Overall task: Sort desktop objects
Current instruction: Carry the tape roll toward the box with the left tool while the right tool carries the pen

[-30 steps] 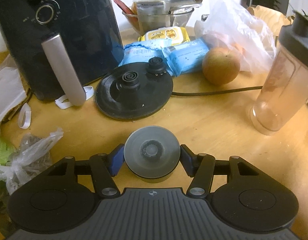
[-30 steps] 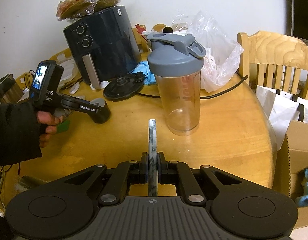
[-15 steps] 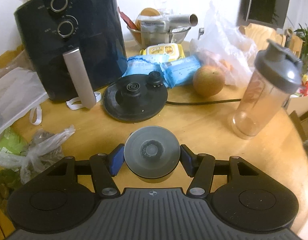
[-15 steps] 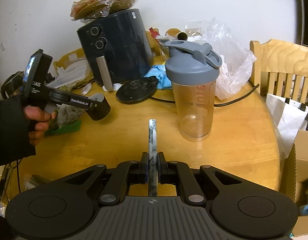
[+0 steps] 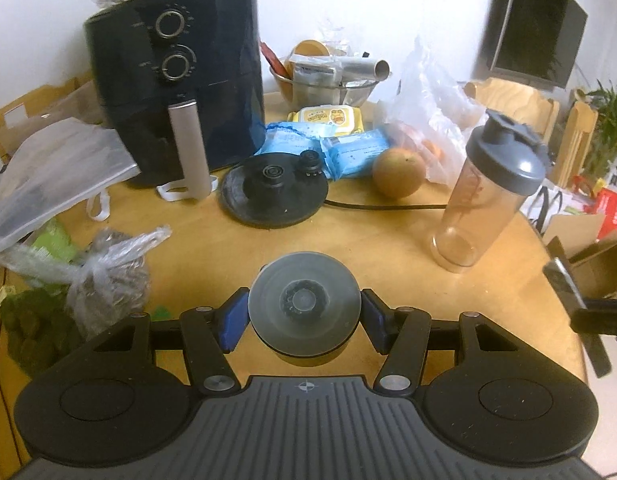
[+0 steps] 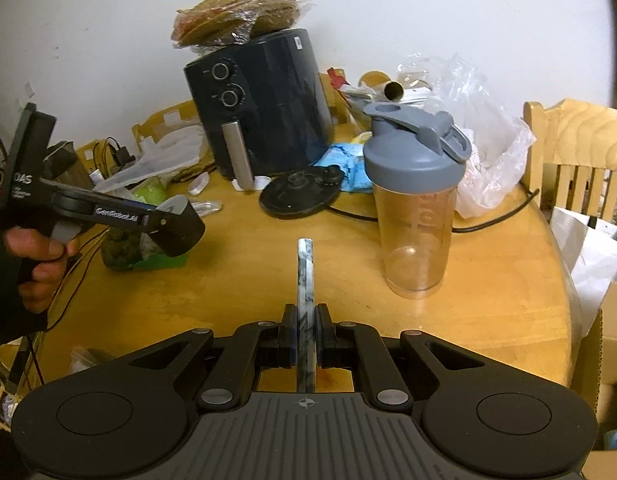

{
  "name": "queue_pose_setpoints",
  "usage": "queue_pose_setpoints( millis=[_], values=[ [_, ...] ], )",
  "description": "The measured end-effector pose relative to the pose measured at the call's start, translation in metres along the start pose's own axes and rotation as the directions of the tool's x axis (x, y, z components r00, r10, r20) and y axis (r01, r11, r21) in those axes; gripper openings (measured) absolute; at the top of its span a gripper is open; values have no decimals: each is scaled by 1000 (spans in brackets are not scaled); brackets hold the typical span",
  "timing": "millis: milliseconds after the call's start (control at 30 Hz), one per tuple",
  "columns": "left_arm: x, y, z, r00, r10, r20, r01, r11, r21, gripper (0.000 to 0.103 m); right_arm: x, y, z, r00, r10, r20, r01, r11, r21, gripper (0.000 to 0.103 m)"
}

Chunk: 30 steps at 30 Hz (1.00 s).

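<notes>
Grey round lid (image 5: 304, 304) held aloft, marbled flat slab (image 6: 305, 276) edge-on

The round table (image 5: 388, 248) is made of yellowish wood with a smooth, faintly glossy varnish. At the far left, the dark blue air fryer (image 5: 180, 80) is cased in glossy plastic and fitted with a brushed-metal handle. The round kettle base (image 5: 274, 194) is of matt black plastic. The shaker bottle (image 6: 418, 216) on the right is formed of clear smooth plastic under a matt grey plastic lid. Thin crinkled plastic bags (image 5: 428, 104) are seen far right. The left gripper (image 5: 304, 314) is moulded in matt black plastic with blue pads (image 5: 232, 320), pressed on a grey, smooth round container (image 5: 304, 306).
</notes>
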State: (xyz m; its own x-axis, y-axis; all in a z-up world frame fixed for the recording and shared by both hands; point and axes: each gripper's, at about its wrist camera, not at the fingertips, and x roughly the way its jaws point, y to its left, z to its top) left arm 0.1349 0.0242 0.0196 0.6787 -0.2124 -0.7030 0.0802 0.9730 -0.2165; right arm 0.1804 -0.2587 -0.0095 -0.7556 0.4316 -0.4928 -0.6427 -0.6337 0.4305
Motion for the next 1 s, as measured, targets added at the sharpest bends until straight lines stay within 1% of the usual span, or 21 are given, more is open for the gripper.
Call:
queue_pose_setpoints(
  millis=[267, 300, 567, 833, 1000],
  values=[
    [-34, -2, -15, 1000, -5, 16, 6, 999, -44, 57, -6, 7, 1, 997, 71, -7, -71, 997, -29, 11],
    [-38, -3, -18, 1000, -6, 15, 7, 999, -50, 57, -6, 8, 1, 994, 102, -25, -103, 994, -41, 11],
    [-59, -14, -46, 1000, -24, 1, 24, 995, -93, 57, -7, 10, 3, 988, 154, -35, -155, 986, -58, 11],
    [-65, -27, -75, 998, -43, -41, 37, 991, -127, 57, -9, 13, -3, 977, 203, -67, -208, 975, -77, 11],
    [-65, -33, -91, 997, -43, -63, 34, 989, -147, 57, -11, 15, -8, 967, 236, -96, -244, 966, -88, 11]
  ],
)
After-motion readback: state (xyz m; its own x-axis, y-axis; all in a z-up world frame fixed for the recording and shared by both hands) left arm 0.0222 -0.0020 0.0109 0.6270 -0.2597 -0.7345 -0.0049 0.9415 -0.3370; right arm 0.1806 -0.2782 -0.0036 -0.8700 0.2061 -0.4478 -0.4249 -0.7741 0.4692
